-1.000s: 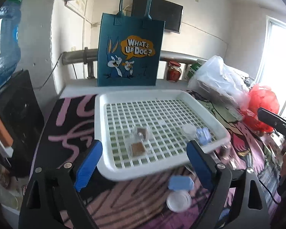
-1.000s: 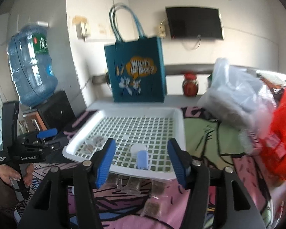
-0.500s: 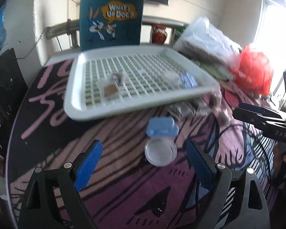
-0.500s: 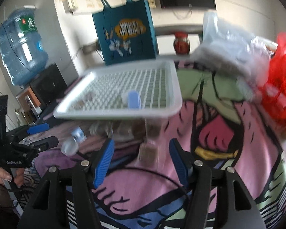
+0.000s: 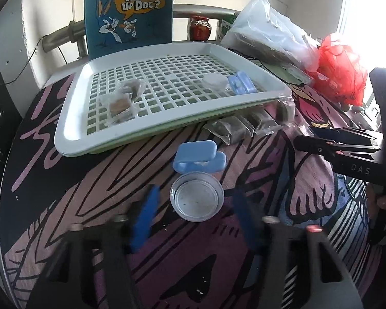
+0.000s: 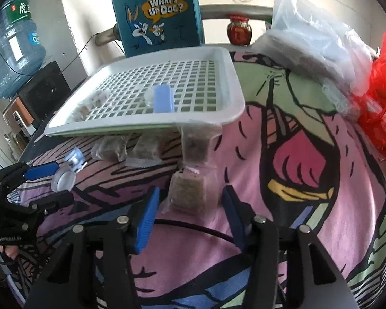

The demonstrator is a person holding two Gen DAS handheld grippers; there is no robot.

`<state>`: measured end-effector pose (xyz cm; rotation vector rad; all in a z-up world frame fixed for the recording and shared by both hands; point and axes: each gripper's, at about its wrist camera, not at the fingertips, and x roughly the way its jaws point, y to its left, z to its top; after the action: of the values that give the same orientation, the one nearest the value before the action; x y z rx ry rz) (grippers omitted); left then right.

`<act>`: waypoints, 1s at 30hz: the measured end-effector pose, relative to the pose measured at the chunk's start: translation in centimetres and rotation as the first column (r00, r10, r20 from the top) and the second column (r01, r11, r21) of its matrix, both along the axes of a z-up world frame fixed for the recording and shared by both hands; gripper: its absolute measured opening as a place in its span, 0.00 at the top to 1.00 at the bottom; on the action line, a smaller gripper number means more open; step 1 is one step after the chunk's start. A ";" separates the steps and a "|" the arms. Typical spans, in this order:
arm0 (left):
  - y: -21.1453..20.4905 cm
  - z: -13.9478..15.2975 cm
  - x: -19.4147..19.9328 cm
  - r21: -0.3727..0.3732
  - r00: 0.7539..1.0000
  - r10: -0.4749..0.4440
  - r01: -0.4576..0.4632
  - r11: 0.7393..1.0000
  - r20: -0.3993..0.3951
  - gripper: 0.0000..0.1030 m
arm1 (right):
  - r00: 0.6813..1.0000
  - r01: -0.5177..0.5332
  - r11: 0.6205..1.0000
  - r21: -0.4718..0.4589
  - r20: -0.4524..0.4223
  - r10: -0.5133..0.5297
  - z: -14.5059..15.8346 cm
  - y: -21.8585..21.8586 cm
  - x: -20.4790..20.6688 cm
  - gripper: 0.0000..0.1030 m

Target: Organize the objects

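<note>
A white slotted tray (image 5: 72, 134) holds two clear snack packets (image 5: 121, 100) and a clear cup with a blue lid (image 5: 240, 83). On the cloth before it lies another clear round cup (image 5: 196, 198) with its blue lid (image 5: 198, 157). My left gripper (image 5: 195, 206) is open, its fingers on either side of that cup. My right gripper (image 6: 189, 200) is open around a brown snack packet (image 6: 189, 190) on the cloth. Several more packets (image 6: 151, 146) lie along the tray's front edge (image 6: 141, 128).
A blue cartoon tote bag (image 5: 130, 13) stands behind the tray. A red jar (image 5: 199, 28), a clear plastic bag (image 5: 270, 36) and a red bag (image 5: 339, 72) sit at the right. A water bottle (image 6: 12, 46) and a black box (image 6: 46, 87) are at the left.
Both grippers have moved down and forward toward the cloth. The left now brackets the clear cup; the right now brackets the brown packet. Both stay open.
</note>
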<state>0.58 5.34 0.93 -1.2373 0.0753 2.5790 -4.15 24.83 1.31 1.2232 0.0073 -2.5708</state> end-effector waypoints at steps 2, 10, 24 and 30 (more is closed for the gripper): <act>0.0 0.0 0.1 0.006 1.000 -0.009 0.009 1.000 -0.001 0.62 | 1.000 -0.003 1.000 0.003 -0.002 0.003 0.0 0.0 0.1 0.64; -0.9 1.4 1.0 0.068 0.998 -0.010 0.014 0.998 -0.061 0.62 | 0.994 -0.081 0.996 -0.043 -0.078 0.078 1.4 -0.8 1.7 0.75; -2.5 2.6 1.1 0.020 0.977 0.076 -0.073 0.997 -0.201 0.61 | 0.946 -0.192 0.981 -0.009 -0.266 0.183 3.7 -4.8 2.3 0.75; -2.4 2.7 1.3 0.017 0.975 0.077 -0.075 0.997 -0.208 0.61 | 0.943 -0.195 0.980 -0.033 -0.281 0.179 3.6 -4.3 2.2 0.75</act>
<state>1.89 2.98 3.64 -0.9794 0.0589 2.7646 -1.92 20.52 4.91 0.7913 0.0996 -2.5304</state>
